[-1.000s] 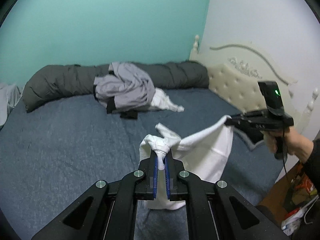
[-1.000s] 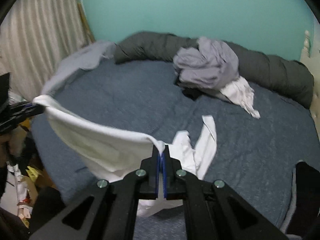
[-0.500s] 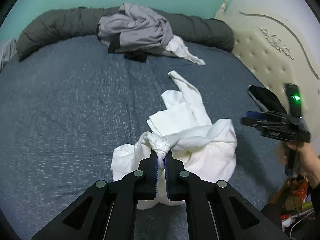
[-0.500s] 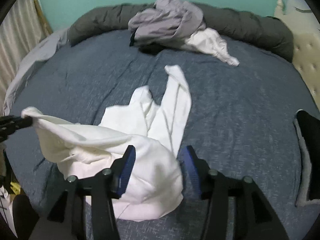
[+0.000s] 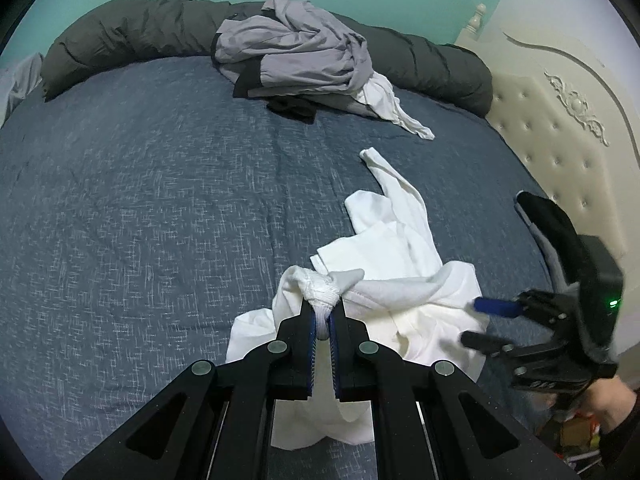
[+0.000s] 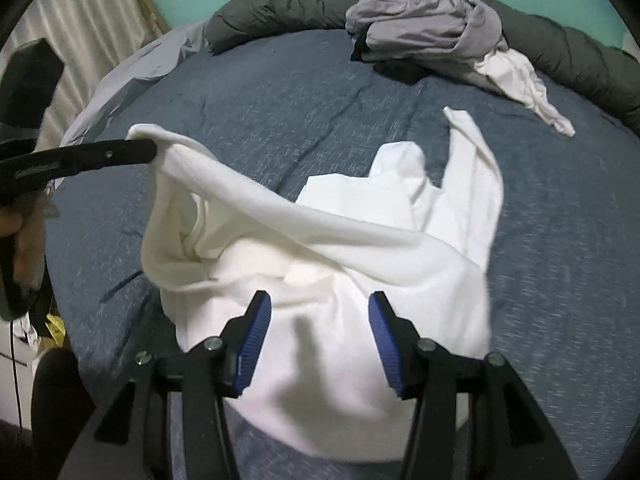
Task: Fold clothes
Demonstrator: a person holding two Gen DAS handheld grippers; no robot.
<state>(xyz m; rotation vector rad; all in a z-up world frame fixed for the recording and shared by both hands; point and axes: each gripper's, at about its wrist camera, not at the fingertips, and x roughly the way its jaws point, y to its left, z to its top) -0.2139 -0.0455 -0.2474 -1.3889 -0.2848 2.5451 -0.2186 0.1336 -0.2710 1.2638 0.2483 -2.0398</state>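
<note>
A white long-sleeved garment (image 5: 404, 280) lies crumpled on the blue bedspread (image 5: 140, 200), one sleeve stretched toward the far side. My left gripper (image 5: 323, 312) is shut on a bunched ribbed edge of it, lifting that corner. In the right wrist view the same white garment (image 6: 320, 256) hangs from the left gripper (image 6: 154, 152) at the left. My right gripper (image 6: 318, 310) stands open just above the cloth, nothing between its blue pads. From the left wrist view, the right gripper (image 5: 472, 322) hovers open at the garment's right edge.
A heap of grey, black and white clothes (image 5: 296, 60) lies at the far side against a long dark grey rolled duvet (image 5: 132, 36). A cream tufted headboard (image 5: 560, 120) stands to the right. A black garment (image 5: 548, 220) lies near it. Curtains (image 6: 80, 20) hang at the left.
The right gripper let go of the garment's corner and opened, then dropped closer over the cloth. The garment sank from stretched in the air onto the bed. The left gripper kept its hold.
</note>
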